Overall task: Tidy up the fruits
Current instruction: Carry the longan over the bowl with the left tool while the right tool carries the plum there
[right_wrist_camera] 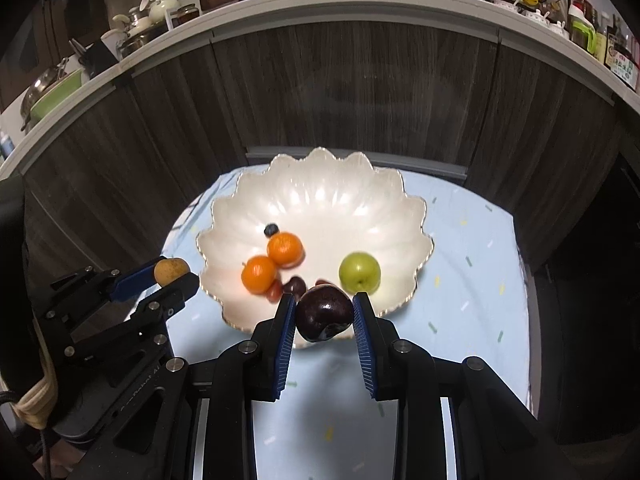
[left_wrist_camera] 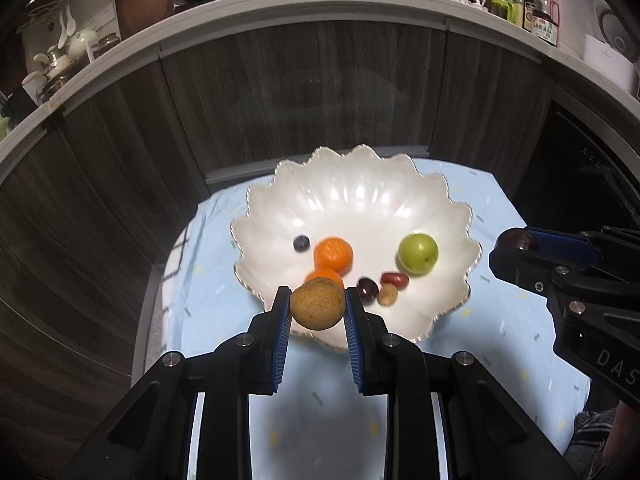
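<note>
A white scalloped bowl stands on a light blue cloth. In it lie two oranges, a green fruit, a blueberry and a few small dark red and brown fruits. My left gripper is shut on a round brown fruit, held over the bowl's near rim. My right gripper is shut on a dark purple plum, also above the near rim.
The light blue cloth covers a small table in front of dark wood cabinet doors. Above them a grey counter carries pans, bottles and kitchenware. A person's clothing shows at the lower right.
</note>
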